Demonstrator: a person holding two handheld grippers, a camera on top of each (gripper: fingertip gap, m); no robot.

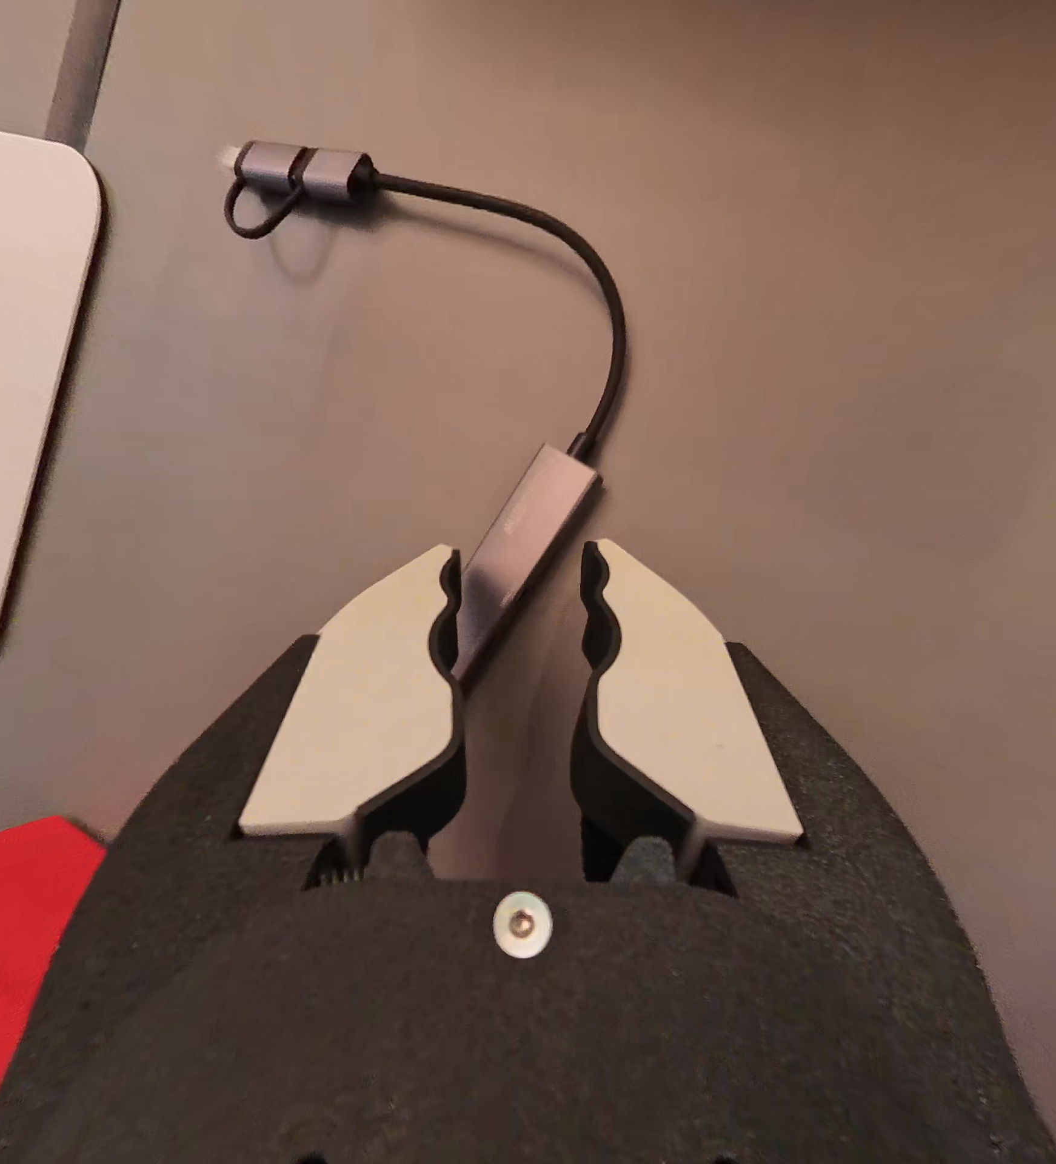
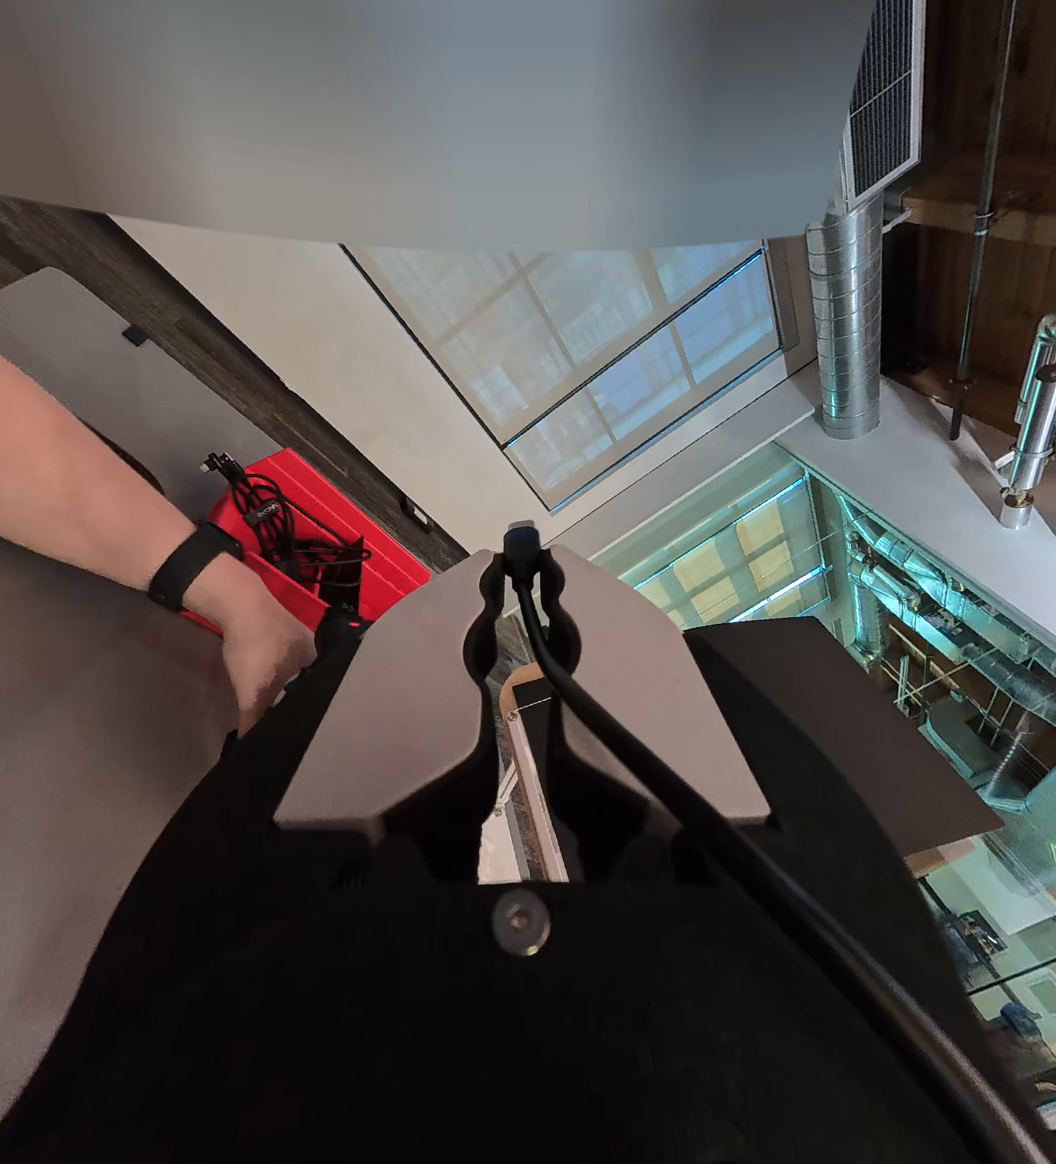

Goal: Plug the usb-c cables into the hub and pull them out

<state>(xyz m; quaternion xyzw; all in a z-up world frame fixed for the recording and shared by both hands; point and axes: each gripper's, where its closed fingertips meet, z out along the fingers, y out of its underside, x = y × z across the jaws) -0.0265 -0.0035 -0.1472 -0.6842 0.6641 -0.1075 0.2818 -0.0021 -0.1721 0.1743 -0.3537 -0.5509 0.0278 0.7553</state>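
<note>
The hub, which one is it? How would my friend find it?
Look at the grey table in the left wrist view. Between the open left gripper fingers lies the hub, a slim grey metal bar. Only it has a black cord curving away from its far end.

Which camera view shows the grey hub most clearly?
The left wrist view shows it best: the hub lies slanted on the table, between the open left tongs, with its black lead curving away. The right wrist view does not show the hub; its shut tongs hold a black cable plug.
</note>
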